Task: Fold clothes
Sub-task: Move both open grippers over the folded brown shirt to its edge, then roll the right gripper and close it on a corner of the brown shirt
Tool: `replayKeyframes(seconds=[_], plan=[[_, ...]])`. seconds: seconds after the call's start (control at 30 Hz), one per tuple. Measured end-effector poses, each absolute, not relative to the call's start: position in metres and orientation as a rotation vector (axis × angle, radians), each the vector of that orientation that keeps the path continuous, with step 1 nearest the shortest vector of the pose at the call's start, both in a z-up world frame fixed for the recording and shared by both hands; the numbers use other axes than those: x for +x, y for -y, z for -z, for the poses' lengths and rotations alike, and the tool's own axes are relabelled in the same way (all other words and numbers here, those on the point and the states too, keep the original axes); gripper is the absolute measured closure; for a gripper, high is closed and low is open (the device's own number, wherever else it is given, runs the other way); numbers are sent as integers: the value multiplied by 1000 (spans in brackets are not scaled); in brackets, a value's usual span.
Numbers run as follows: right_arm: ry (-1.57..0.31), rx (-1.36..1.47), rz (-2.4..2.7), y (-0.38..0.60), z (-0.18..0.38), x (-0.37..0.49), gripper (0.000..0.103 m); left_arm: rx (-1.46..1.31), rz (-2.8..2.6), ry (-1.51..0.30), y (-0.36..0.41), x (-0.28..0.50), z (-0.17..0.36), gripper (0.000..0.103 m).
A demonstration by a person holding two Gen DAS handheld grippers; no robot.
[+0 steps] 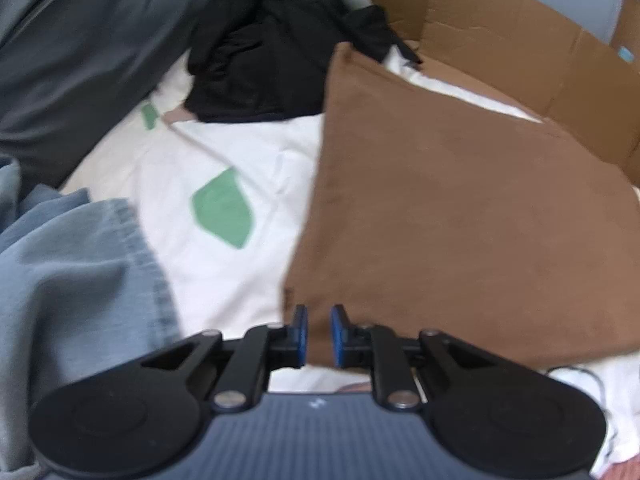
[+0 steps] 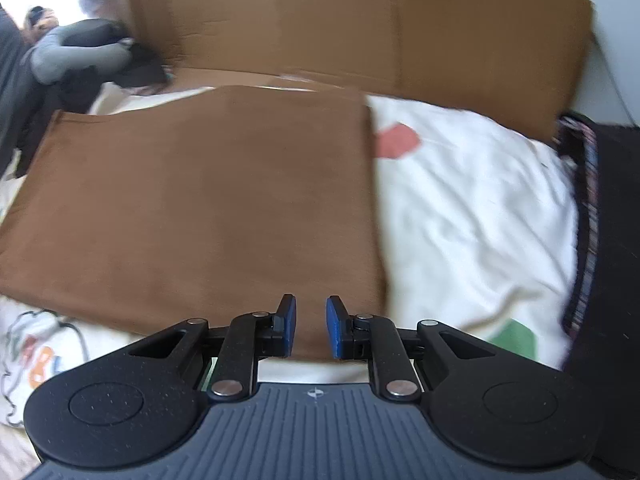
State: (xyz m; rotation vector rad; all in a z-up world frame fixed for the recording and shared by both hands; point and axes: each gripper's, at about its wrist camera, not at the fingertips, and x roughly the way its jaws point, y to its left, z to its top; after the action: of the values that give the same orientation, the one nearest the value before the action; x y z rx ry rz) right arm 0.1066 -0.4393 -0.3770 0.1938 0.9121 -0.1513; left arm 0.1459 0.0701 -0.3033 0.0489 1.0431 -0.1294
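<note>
Looking past both tools, I see a bed [image 2: 472, 208] with a white printed cover, cardboard [image 2: 400, 36] standing at its far side. Spread flat on it is the brown garment [image 2: 200, 200], a smooth rectangle with straight edges; whether it is already folded over or merely laid out I cannot tell. It lies directly ahead of the right hand-held gripper [image 2: 311, 328] and ahead and to the right of the left hand-held gripper [image 1: 319, 336]. A denim piece [image 1: 80, 280] bunches to the left of the left one, and a black heap [image 1: 256, 76] sits farther ahead.

Both tools have their blue pads parted by a narrow gap with nothing pinched; each hovers at the brown garment's near edge. I judge the cloth light, soft and limp, likely to sag and slide on the cover, so it wants pinching at the near corners, one per tool, taking every layer at the hem.
</note>
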Motion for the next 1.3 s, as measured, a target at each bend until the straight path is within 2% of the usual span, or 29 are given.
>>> replayKeyframes(seconds=[0.4,0.47,0.53,1.0,1.3], plan=[[-987,210,48,394,394,130,80,-14,277,-1114,13,130,335,87],[-994,231,45,391,397,132,81,-8,293,-1115,24,126,338,79],[-995,234,28,386,397,135,81,-15,313,-1112,32,123,339,76],[-1020,156,-184,317,395,162,80,5,577,-1086,93,101,333,77],[-1046,147,-140,326,401,160,80,-6,628,-1105,104,105,340,79]])
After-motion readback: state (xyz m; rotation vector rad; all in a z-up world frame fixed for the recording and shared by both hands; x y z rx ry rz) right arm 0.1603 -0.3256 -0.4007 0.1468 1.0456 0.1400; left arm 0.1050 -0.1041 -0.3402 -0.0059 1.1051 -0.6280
